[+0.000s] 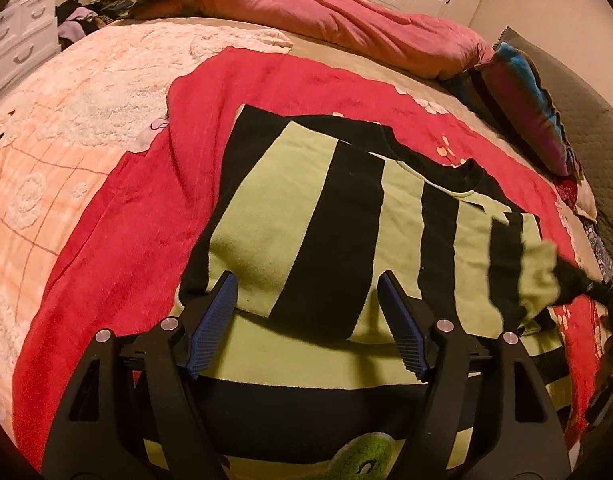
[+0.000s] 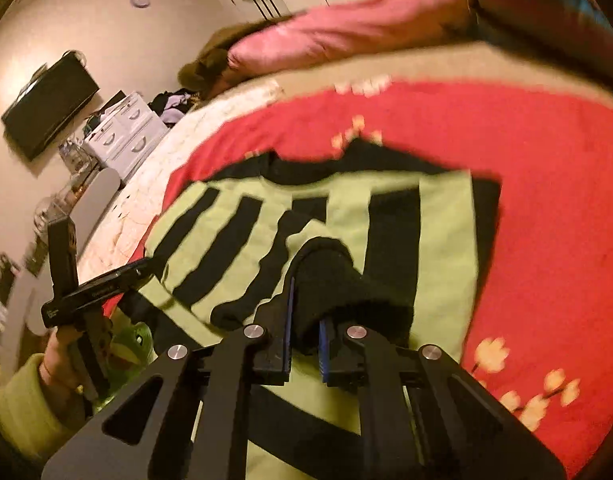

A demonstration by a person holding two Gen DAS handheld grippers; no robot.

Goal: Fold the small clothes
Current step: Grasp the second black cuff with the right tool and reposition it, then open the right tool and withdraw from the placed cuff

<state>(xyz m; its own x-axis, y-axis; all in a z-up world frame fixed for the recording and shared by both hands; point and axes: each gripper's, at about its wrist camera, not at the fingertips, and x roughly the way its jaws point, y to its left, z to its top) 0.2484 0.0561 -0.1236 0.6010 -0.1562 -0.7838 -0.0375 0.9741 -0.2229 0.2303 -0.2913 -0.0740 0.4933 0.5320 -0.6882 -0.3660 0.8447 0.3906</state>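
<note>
A green-and-black striped sweater lies flat on a red blanket on the bed. My left gripper hovers open over the sweater's lower part, its blue pads wide apart with only flat cloth beneath. In the right wrist view, my right gripper is shut on the black cuff of a sleeve, which bunches up over its fingertips above the sweater. That lifted sleeve end shows blurred at the right of the left wrist view. The left gripper appears side-on, held by a hand.
A pink duvet lies along the far side of the bed, and a blue-and-purple cushion at the right. A pale quilt covers the left. White drawers stand beyond the bed's left edge.
</note>
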